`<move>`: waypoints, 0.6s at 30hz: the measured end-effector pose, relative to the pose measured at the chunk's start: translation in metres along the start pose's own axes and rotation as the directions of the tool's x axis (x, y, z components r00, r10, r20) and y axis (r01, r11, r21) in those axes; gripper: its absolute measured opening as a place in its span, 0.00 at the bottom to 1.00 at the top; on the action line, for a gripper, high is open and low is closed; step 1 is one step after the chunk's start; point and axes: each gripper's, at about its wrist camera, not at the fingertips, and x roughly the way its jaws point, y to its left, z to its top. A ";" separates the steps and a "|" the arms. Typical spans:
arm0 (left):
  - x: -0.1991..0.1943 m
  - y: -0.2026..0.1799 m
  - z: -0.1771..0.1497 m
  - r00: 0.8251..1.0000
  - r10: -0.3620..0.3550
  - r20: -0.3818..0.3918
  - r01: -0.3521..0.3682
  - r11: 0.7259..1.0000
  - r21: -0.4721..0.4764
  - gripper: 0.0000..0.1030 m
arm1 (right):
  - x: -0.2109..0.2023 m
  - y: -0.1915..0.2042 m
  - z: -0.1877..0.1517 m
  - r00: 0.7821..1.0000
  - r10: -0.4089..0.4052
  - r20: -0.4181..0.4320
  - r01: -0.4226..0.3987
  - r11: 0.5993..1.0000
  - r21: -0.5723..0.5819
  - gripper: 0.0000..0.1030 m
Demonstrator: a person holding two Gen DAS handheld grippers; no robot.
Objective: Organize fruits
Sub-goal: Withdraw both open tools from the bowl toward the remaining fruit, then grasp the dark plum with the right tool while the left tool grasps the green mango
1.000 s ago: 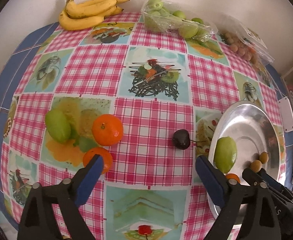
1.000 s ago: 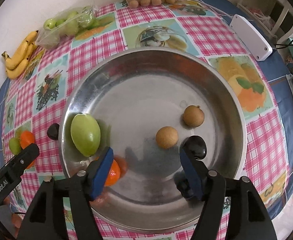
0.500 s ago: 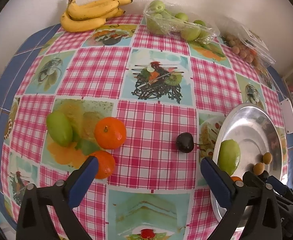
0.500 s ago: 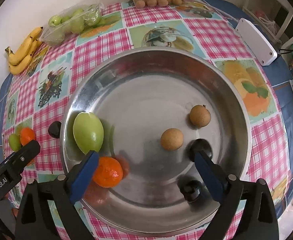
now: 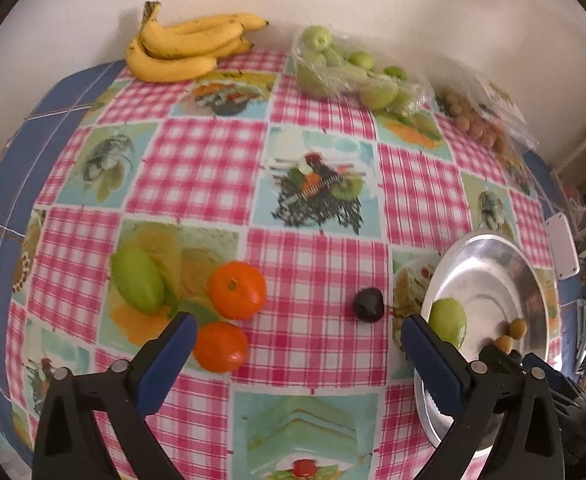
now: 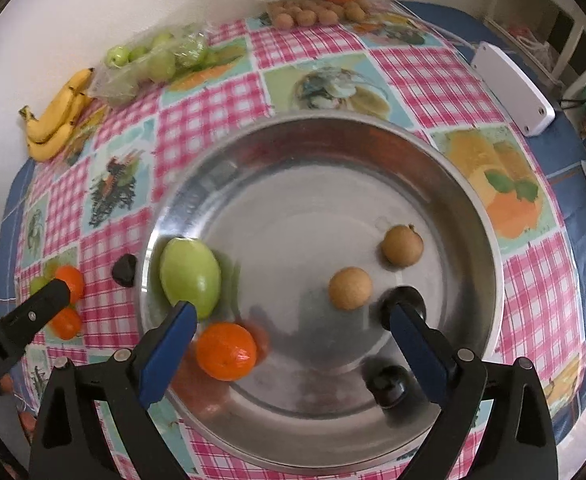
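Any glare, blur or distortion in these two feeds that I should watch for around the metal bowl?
Right wrist view: the metal bowl mirrors the orange and the dark fruit as smeared reflections; no harsh glare. Left wrist view: strong fisheye bulge curves the tablecloth; the bananas look soft near the edge. Both views: dark corners.

The right tool point(image 6: 289, 322) hangs over the metal bowl point(image 6: 373, 148) with its jaws wide apart and nothing between them. Inside the bowl lie a green fruit point(image 6: 191, 276) at the left wall, an orange point(image 6: 227, 350) just below it, two small brown fruits point(image 6: 351, 288) right of centre, and a dark fruit point(image 6: 405, 298) beside them.
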 end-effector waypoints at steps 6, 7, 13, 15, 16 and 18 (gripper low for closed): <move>-0.013 0.033 0.010 0.999 0.026 0.036 -0.025 0.999 -0.024 1.00 | -0.007 0.011 0.003 0.999 0.025 0.045 -0.024 0.999 -0.038 0.95; -0.014 0.040 0.011 0.999 0.033 0.039 -0.032 0.999 -0.031 1.00 | -0.008 0.012 0.003 0.998 0.029 0.049 -0.027 0.999 -0.042 0.95; -0.012 0.082 0.015 1.000 0.007 0.025 -0.004 0.993 -0.121 1.00 | -0.013 0.029 0.006 0.994 0.078 0.076 -0.072 0.995 -0.073 0.95; -0.012 0.094 0.015 1.000 -0.012 0.019 0.015 0.988 -0.151 1.00 | -0.015 0.036 0.008 0.993 0.081 0.085 -0.073 0.994 -0.086 0.95; -0.012 0.100 0.015 1.000 -0.011 0.018 0.014 0.986 -0.167 1.00 | -0.014 0.041 0.009 0.993 0.084 0.087 -0.076 0.993 -0.094 0.95; -0.014 0.111 0.015 1.000 0.007 0.022 -0.003 0.983 -0.186 1.00 | -0.015 0.050 0.009 0.991 0.100 0.092 -0.089 0.989 -0.117 0.95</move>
